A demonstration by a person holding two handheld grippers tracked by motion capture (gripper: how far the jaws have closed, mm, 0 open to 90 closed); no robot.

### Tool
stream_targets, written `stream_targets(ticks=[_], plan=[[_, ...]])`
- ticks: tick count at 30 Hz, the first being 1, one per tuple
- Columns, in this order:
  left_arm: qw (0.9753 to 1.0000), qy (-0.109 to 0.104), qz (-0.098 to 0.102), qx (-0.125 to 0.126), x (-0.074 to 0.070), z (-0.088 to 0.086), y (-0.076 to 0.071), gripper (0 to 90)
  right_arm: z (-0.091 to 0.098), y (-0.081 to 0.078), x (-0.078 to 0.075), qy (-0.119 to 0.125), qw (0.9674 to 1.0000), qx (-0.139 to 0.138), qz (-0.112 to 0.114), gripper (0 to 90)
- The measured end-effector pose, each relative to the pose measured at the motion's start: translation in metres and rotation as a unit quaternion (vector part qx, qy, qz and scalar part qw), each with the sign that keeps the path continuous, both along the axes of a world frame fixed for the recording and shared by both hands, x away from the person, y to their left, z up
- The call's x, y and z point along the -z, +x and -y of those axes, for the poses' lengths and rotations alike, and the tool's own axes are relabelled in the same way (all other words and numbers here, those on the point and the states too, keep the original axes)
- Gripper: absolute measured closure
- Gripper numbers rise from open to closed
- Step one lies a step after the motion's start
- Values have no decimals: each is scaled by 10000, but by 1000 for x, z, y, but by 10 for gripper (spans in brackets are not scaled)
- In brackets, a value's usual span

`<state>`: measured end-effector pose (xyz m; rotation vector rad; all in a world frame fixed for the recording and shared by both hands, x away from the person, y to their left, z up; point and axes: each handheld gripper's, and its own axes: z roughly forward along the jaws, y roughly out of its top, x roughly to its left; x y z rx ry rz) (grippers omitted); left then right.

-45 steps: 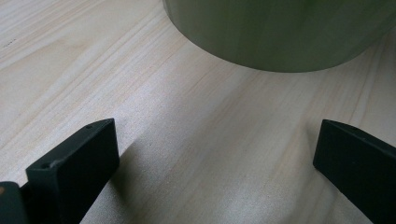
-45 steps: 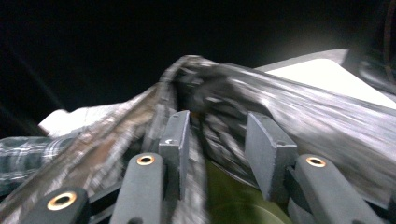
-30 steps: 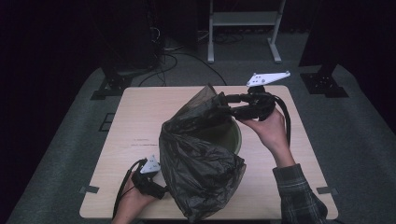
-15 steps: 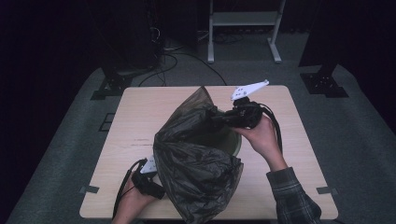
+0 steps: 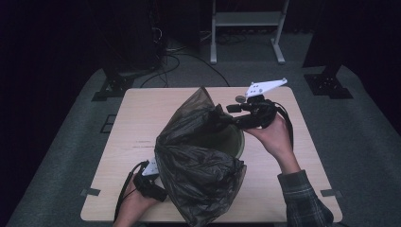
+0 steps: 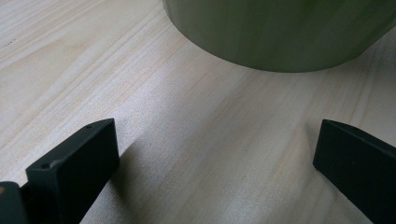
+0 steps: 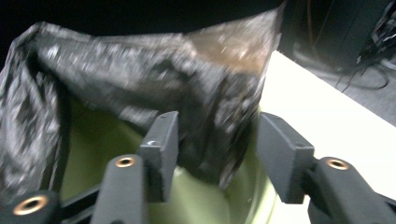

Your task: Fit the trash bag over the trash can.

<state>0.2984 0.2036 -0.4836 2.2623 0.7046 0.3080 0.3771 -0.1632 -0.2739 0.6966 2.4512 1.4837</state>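
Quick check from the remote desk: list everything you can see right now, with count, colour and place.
bin bag: one, dark translucent plastic, draped over the green bin at table centre
green bin: one, pale green, mid-table, mostly under the bag
table: one, light wood
metal stand: one, grey, on the floor beyond the table
floor cables: several, black, far left floor
right gripper: black, at the bin rim, jaws apart with bag plastic between them
left gripper: black, jaws wide open, low over the tabletop near the bin's base
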Motion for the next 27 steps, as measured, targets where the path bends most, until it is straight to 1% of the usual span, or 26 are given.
stream_targets(ticks=[1,3,5,8,12,17,20,22,23,25,27], plan=[[10000,1,0,2,0,0,0,0,0,3,-2,52,10000,28,13,446],[10000,2,0,4,0,0,0,0,-2,9,-8,148,9998,75,104,446],[10000,1,0,6,0,0,0,0,-6,18,-14,155,9996,170,155,450],[10000,2,1,9,0,0,0,0,-13,33,-21,182,9995,203,169,470],[10000,1,2,11,0,0,0,0,-24,52,-22,209,9996,168,89,486],[10000,-1,1,10,0,0,0,0,-37,72,-12,247,9996,73,-149,524],[10000,1,2,12,0,0,0,0,-46,79,-3,169,9994,-8,-305,624],[10000,0,1,14,0,0,0,0,-49,81,2,144,9989,-160,-408,726],[10000,1,1,14,0,0,0,0,-50,81,5,129,9985,-255,-477,797],[10000,0,1,15,0,0,0,0,-50,77,7,58,9983,-336,-464,883],[10000,1,1,15,0,0,0,0,-48,72,9,33,9981,-409,-471,897]])
